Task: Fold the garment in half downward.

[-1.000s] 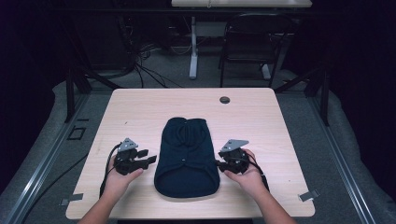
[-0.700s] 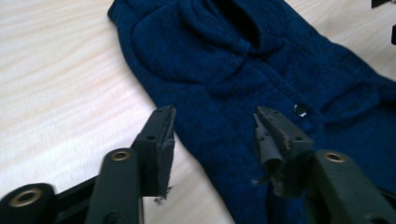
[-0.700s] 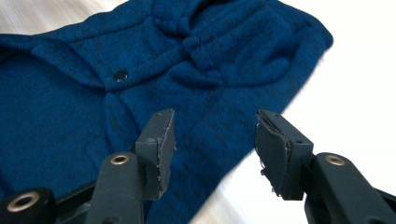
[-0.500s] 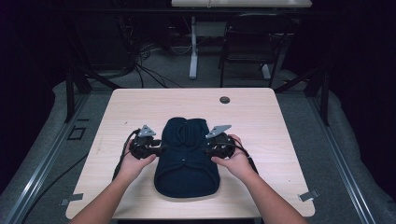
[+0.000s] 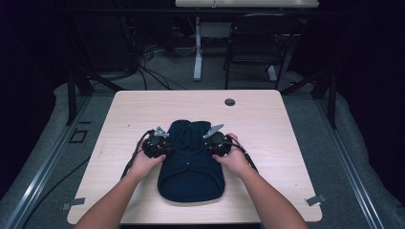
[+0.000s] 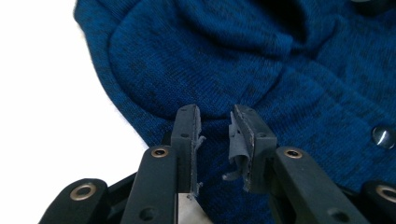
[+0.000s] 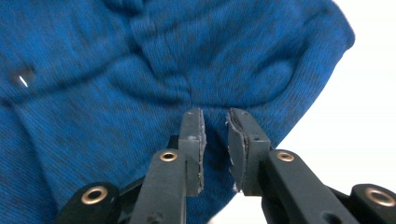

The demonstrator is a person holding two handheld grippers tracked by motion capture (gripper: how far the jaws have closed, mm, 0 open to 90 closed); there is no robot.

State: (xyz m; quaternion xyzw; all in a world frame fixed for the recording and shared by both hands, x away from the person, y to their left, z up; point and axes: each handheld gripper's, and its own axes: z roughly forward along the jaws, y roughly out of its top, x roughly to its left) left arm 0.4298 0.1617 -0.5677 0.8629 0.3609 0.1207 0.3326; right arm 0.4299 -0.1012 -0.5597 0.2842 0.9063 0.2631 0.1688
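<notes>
The pale tabletop point(image 5: 267, 119) carries a folded dark blue knit garment point(image 5: 191, 162) at its near middle (no label or writing can be read on it). The left hand-held gripper point(image 5: 160, 143) and right hand-held gripper point(image 5: 214, 142) sit at the garment's far corners, their jaws just closing, narrowly apart over the knit, pads not yet pressing. A small button point(image 6: 383, 136) shows on the fabric.

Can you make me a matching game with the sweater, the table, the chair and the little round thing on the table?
Things:
1. sweater
2. table
3. chair
4. round cap

Matches:
A. light wood
B. on the floor behind the table
C. blue, folded, between both grippers
D. small and dark, near the table's far edge

Pairs: 1-C, 2-A, 3-B, 4-D
</notes>
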